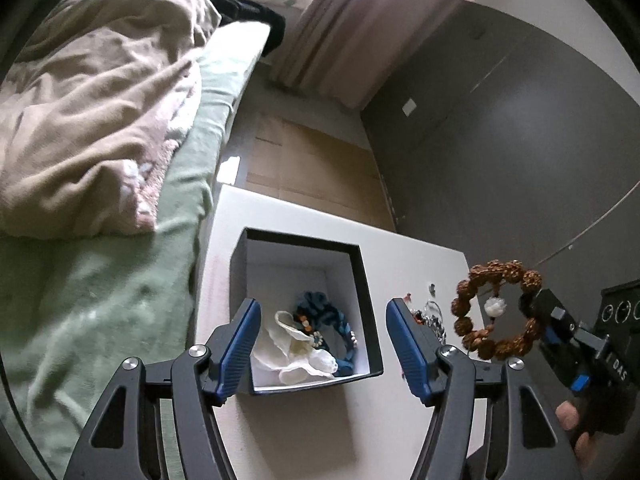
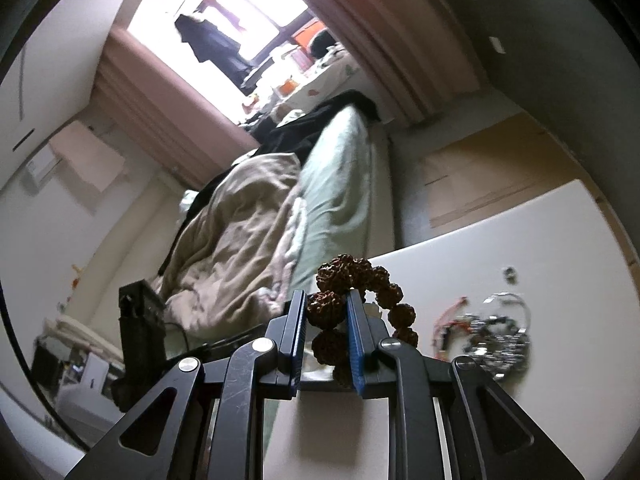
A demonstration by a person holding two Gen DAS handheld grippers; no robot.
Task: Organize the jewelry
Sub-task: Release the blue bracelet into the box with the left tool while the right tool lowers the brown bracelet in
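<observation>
A black box [image 1: 362, 280] with a white inside stands on the white table [image 1: 416, 256]. In it lie a blue braided band [image 1: 324, 312] and a white flower piece [image 1: 296, 352]. My left gripper [image 1: 320, 344] is open and empty, just above the box's near side. My right gripper [image 2: 326, 312] is shut on a brown bead bracelet [image 2: 352, 276], which has rough beads and a white charm. In the left wrist view the bracelet [image 1: 496, 312] hangs in the air right of the box, held by the right gripper [image 1: 536, 308].
A pile of silver and red jewelry [image 2: 492, 336] lies on the table right of the box, also in the left wrist view [image 1: 430, 316]. A small ring [image 2: 510, 273] lies beyond it. A bed [image 1: 120, 240] with a beige blanket [image 1: 100, 128] stands left of the table.
</observation>
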